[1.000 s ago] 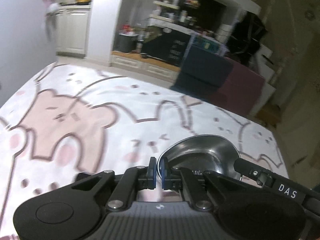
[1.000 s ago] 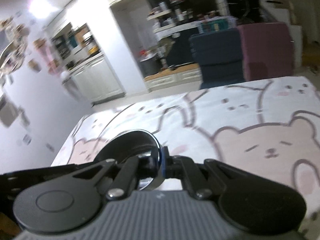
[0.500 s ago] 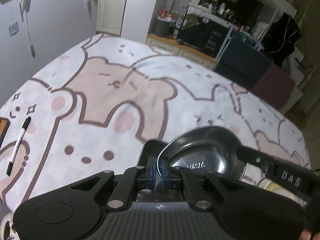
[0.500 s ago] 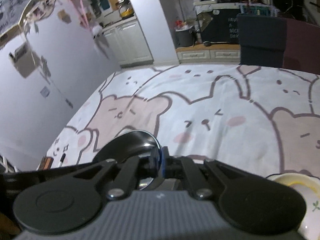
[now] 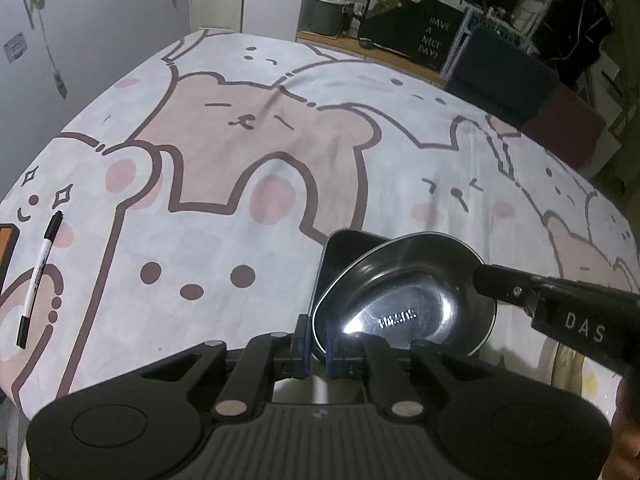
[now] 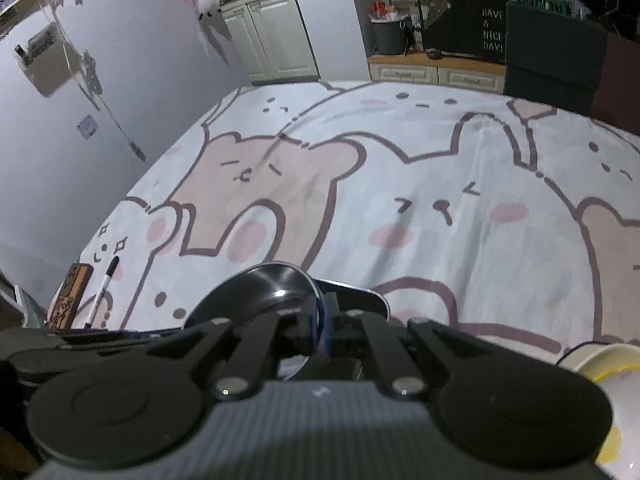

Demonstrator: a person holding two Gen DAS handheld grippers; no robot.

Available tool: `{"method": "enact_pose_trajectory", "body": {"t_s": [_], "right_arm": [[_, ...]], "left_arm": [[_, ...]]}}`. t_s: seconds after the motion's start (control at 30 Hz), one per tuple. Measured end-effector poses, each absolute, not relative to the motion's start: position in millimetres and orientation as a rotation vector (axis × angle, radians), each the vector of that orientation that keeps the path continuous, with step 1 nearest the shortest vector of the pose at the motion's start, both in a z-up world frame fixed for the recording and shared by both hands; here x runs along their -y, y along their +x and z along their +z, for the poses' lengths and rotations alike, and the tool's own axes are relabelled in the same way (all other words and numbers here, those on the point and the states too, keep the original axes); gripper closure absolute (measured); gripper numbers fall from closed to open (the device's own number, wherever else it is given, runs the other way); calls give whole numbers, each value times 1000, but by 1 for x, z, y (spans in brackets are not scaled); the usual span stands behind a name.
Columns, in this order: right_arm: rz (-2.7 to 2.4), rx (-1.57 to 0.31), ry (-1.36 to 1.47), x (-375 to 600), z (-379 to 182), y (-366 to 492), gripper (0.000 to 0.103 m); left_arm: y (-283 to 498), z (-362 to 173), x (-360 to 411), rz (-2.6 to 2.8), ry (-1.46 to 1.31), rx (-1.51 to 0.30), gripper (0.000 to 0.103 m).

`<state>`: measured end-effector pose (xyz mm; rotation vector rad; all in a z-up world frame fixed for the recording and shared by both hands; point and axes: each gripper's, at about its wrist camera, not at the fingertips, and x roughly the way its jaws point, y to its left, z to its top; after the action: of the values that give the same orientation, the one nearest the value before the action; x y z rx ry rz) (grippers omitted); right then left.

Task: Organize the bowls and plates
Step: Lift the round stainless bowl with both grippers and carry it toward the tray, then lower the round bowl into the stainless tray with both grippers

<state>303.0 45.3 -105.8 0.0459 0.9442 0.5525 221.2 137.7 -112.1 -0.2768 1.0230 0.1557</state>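
Steel bowl [image 5: 404, 304] gripped at opposite rims: left gripper [image 5: 316, 350] and right gripper [image 6: 320, 326] jaws both clamped, above bear-print table [image 5: 280, 168].

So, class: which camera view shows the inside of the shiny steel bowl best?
The left wrist view: the shiny steel bowl faces the lens, showing its stamped, glinting base. The right wrist view shows the bowl only edge-on, dark, partly hidden behind the right gripper, whose jaws pinch its rim.
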Motion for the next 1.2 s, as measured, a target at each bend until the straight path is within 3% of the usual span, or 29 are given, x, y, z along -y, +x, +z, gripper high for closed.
{"method": "enact_pose_trajectory", "body": {"t_s": [1.03, 1.2], "right_arm": [[549, -963, -43, -59, -118, 308, 100], [538, -982, -85, -60, -128, 311, 100]], "left_arm": [[237, -137, -118, 143, -59, -1088, 93], [239, -139, -118, 135, -51, -1092, 88]]}}
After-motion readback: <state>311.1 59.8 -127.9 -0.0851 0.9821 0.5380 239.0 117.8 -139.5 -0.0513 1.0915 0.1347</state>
